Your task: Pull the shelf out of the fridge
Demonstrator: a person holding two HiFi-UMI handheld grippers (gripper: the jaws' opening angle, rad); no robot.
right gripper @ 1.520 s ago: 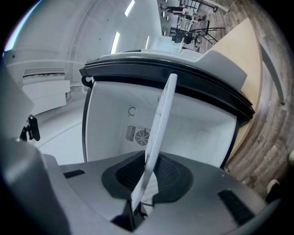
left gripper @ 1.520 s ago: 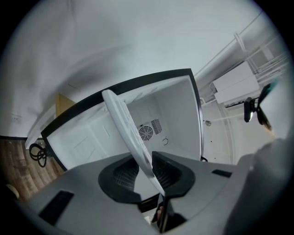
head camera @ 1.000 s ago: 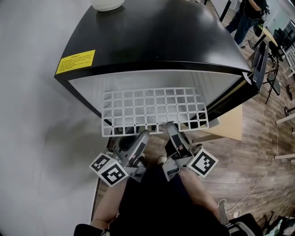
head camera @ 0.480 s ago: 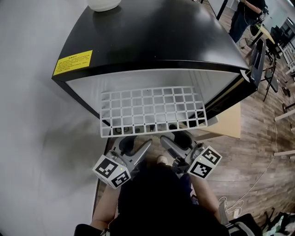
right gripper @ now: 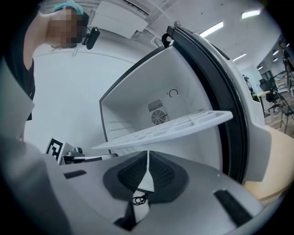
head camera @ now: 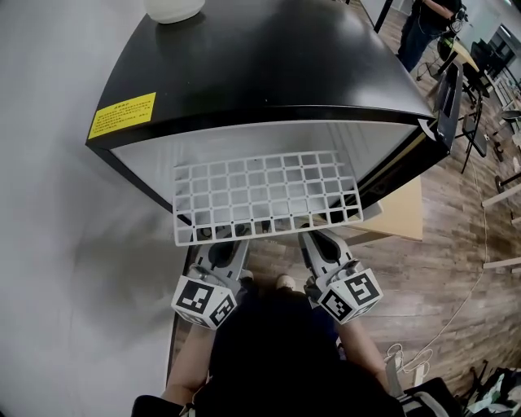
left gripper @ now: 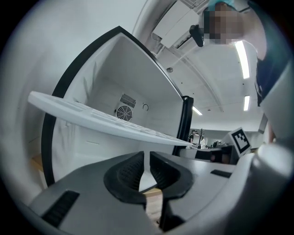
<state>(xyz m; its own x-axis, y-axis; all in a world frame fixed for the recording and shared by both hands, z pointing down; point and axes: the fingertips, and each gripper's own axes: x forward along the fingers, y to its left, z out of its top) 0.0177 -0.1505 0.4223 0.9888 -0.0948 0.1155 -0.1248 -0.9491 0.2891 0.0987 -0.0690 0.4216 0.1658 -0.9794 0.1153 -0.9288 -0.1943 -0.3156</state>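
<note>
A white grid shelf (head camera: 264,195) juts from the open black fridge (head camera: 269,73), its front edge past the cabinet's mouth. My left gripper (head camera: 232,244) and right gripper (head camera: 313,239) sit just under that front edge, side by side. In the left gripper view the shelf (left gripper: 105,121) slants above the left gripper (left gripper: 144,156), whose jaws are closing to a thin slit with nothing between them. In the right gripper view the shelf (right gripper: 174,126) also passes above the right gripper (right gripper: 148,156), whose jaws are closing, almost together and empty.
The fridge door (head camera: 448,89) stands open at the right. A yellow label (head camera: 122,114) is on the fridge top, and a white container (head camera: 172,8) stands at its back. A wooden panel (head camera: 399,216) lies below the door. A person (head camera: 427,24) stands far right.
Both grippers drew back from the shelf's front edge with jaws spread wide, then closed and came forward under it. The shelf has barely shifted.
</note>
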